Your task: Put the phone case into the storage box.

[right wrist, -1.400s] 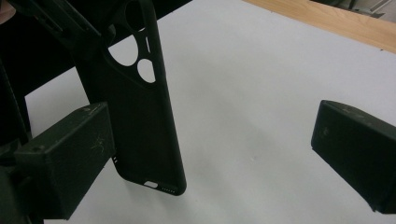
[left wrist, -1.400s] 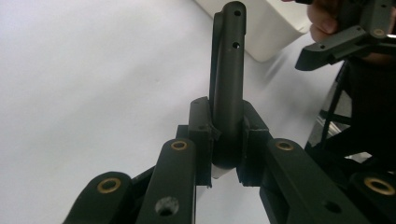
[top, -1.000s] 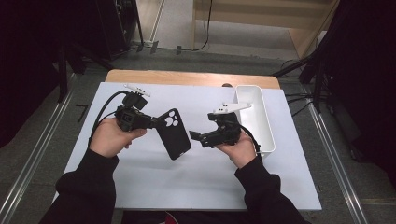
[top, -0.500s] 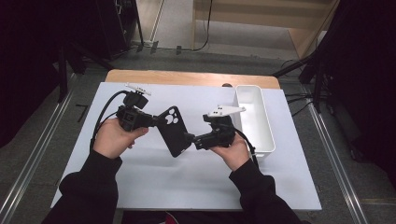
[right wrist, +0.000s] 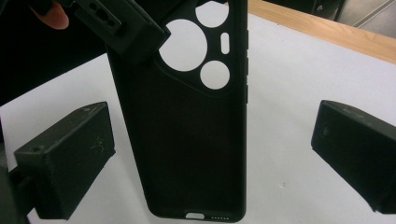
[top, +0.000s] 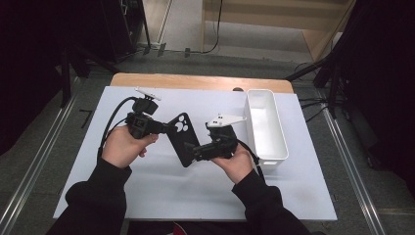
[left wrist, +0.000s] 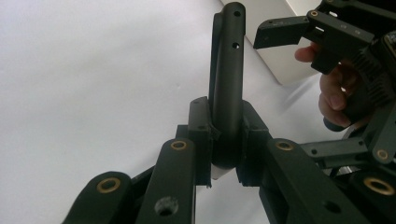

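While my left gripper [left wrist: 224, 154] clamps the top end of the black phone case [top: 182, 138], its jaws pinching the case's thin edge from both sides, I hold the case tilted above the white counter [top: 147, 196]. My right gripper [right wrist: 215, 154] is at the case's lower end with its jaws spread wide (one pad on each side of the case, neither touching it), so nothing is gripped there. Round camera cutouts [right wrist: 189, 44] show near the end my left gripper holds. Just beside my right hand [top: 237, 164] stands a white bin [top: 266, 125].
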### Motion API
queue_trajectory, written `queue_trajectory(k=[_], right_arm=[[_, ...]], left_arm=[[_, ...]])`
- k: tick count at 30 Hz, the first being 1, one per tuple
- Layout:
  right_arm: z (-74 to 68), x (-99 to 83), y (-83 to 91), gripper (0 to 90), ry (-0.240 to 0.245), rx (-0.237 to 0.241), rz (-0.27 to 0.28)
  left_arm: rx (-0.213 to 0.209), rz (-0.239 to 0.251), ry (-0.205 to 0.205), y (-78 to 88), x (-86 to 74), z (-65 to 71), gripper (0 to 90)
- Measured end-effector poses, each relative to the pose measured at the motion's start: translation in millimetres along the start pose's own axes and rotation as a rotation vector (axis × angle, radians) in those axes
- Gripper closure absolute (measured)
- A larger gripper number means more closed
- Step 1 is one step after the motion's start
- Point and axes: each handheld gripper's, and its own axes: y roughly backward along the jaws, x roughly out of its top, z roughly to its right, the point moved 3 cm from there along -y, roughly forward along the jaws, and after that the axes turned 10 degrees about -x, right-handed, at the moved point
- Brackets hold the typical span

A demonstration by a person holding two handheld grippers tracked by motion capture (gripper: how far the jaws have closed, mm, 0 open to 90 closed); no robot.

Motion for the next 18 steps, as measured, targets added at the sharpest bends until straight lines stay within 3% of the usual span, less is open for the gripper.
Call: queue_trajectory(k=[18], right_arm=[[-14.9,0.1,-12.7,0.0,-0.006,-0.024,-0.016]], left_arm=[[-0.013,-0.025,0.011,-9.0,-0.7,6.5,78.8]])
